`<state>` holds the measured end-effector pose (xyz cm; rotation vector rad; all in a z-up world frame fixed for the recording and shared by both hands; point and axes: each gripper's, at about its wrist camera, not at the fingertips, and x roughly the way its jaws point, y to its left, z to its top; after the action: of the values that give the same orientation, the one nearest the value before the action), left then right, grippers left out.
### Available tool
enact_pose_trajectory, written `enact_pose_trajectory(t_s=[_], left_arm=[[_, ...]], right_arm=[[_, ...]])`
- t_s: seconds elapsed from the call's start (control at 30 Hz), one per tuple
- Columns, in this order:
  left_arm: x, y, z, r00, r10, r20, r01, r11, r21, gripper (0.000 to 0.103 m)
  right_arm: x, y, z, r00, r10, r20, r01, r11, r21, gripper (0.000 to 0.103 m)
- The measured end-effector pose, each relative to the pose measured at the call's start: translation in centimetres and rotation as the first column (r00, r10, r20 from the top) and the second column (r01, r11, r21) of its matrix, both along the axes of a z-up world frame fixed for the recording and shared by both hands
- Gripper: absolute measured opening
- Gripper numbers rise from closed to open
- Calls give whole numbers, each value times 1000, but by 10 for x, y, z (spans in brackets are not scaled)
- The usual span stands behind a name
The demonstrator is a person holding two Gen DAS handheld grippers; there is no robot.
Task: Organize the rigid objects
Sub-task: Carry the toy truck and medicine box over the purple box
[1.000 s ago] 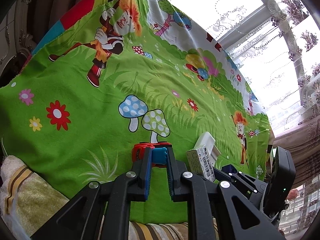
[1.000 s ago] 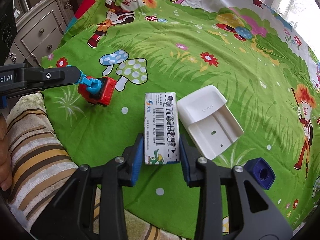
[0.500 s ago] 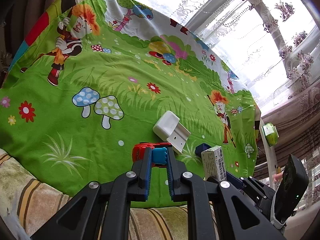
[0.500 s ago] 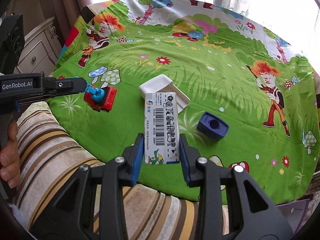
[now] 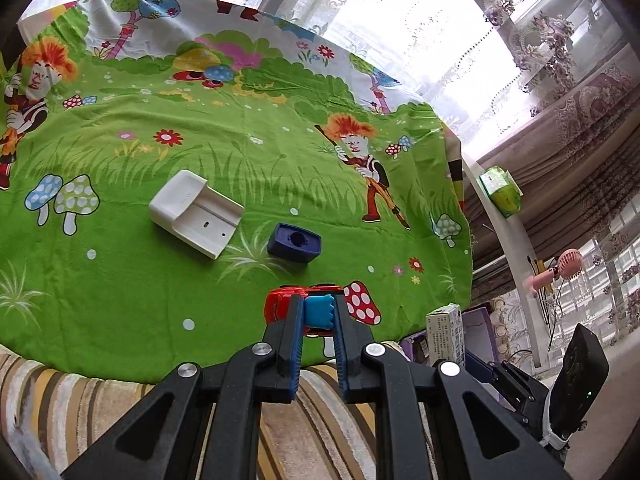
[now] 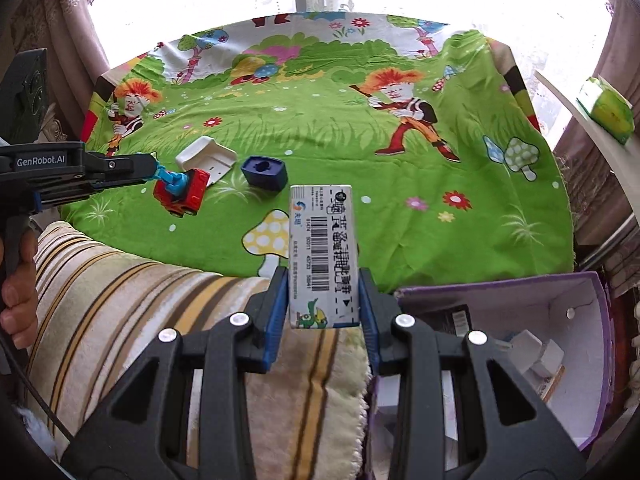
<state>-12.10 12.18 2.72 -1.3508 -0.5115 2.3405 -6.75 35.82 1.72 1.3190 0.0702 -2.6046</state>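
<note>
Left gripper [image 5: 318, 320], pads nipping the blue arm of a red toy vehicle [image 5: 296, 304]; same toy hanging clear of the cloth in the right wrist view [image 6: 182, 194], black wheels low, blue arm toward the jaws. Part of a hand [image 6: 18, 280] visible at that gripper's grip.

Right gripper [image 6: 322, 312] clamped on a white carton [image 6: 322, 252]: tall, narrow, barcode and dark print down its face, blue logo at the top corner, small green cartoon figure at the bottom. Held upright between the blue pads, above the striped blanket [image 6: 120, 300] at the bed edge. From the left wrist view, only the carton's top [image 5: 446, 332] showing.

On the green cartoon-print sheet [image 5: 140, 300]: white plastic holder [image 5: 196, 212], open-sided tray shape with one slot in its back, lying flat; just beside it a dark blue cap [image 5: 294, 242], squarish, round hole on top.

Purple box [image 6: 600, 352], white inside, standing below the sheet's edge at lower right. Contents: a few small white blocks [image 6: 536, 350] and a dark flat item [image 6: 452, 316], not identifiable.

Green packet [image 6: 608, 110] on a white ledge at right.
</note>
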Motion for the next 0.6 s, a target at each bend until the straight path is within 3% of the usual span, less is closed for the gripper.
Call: enact_pose_trajectory(t_s=[0.3,0.6], left_arm=[[12,95,12,984,-178,-4,178,983,-32,15],[27,187,7,940,-341,22,342,937,-70,15]], right_arm=[[35,104,-11,979,-201,19,201,979,0,38],[59,181,-34,932,-359,50,358,933,25,38]])
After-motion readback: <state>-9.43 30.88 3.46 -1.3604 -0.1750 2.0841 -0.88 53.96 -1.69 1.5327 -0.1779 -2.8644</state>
